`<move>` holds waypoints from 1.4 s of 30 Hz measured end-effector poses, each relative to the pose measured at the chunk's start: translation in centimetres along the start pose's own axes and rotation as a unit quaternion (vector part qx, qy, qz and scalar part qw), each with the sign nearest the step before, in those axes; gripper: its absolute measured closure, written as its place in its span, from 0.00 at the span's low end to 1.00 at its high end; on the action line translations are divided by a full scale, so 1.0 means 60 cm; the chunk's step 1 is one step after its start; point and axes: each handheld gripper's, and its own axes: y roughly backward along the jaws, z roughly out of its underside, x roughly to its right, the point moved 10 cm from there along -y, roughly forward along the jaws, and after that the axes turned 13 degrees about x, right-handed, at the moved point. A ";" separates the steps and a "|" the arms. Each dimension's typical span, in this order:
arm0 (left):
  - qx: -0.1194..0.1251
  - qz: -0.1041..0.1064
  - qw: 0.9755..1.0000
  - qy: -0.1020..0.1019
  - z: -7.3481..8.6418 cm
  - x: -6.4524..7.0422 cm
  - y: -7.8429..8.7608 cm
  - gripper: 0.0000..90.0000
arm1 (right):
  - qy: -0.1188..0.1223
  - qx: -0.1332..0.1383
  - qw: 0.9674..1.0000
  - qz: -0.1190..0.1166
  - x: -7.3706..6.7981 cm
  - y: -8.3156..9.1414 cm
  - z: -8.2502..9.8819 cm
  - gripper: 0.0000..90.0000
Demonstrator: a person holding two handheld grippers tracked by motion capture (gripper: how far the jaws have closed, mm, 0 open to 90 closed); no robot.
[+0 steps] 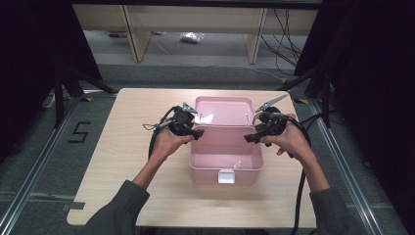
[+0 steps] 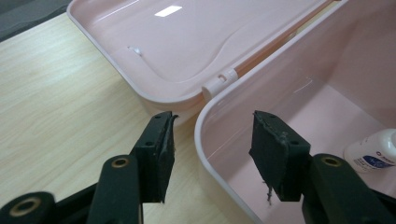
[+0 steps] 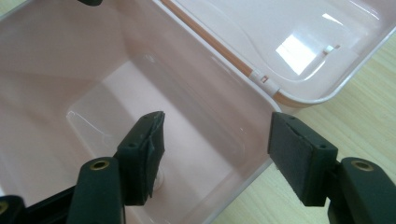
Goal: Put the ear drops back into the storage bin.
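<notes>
A pink plastic box (image 1: pixel 210 169) stands open in the middle of the table, its lid (image 1: pixel 222 106) laid back flat behind it. A small white bottle (image 2: pixel 373 150) lies on the box floor. My left gripper (image 1: pixel 198 132) is at the box's left wall near the back hinge. In the left gripper view the rim (image 2: pixel 201 122) runs between the two jaws of the left gripper (image 2: pixel 212 140), and neither pad touches it. My right gripper (image 1: pixel 248 138) straddles the right wall (image 3: pixel 243 140) the same way, one jaw inside the box and one outside, open (image 3: pixel 217 140).
The box has a white latch (image 1: pixel 226 176) on its front wall. Bare wooden tabletop (image 1: pixel 127 147) lies on both sides and in front. Past the far table edge are a grey floor and shelf legs (image 1: pixel 132 34). Cables trail from both grippers.
</notes>
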 end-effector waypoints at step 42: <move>-0.037 -0.005 0.999 -0.031 0.004 -0.004 -0.015 0.85 | -0.034 0.031 0.998 0.037 0.058 -0.015 -0.018 0.41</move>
